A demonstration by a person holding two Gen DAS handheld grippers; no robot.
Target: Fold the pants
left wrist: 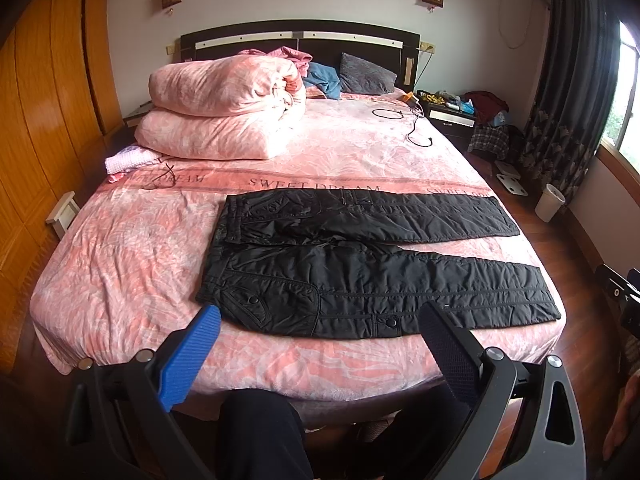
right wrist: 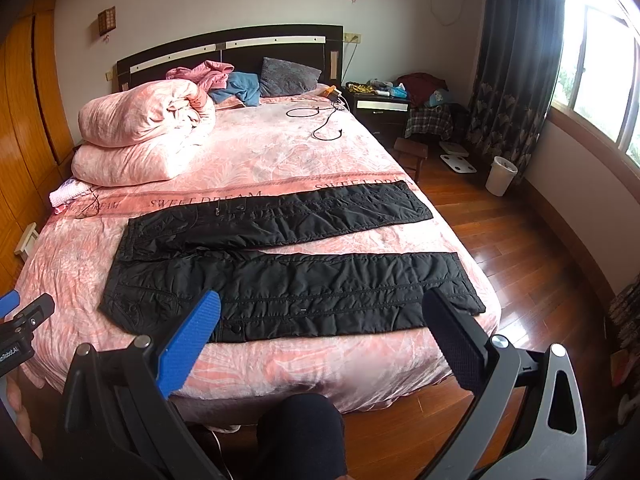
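Left wrist view: black pants [left wrist: 360, 264] flat on pink bed [left wrist: 120, 256], legs spread rightward; left tongs [left wrist: 320, 320] gaping, empty, above near edge. Right wrist view: right tongs [right wrist: 322, 308] likewise parted, plus wooden floor [right wrist: 520, 248], white bin [right wrist: 500, 176].

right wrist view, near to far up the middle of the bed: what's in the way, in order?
Right gripper, open → near leg of the black pants → far leg → "SWEET DREAM" stripe on the bed sheet → black cable → grey pillow → headboard.
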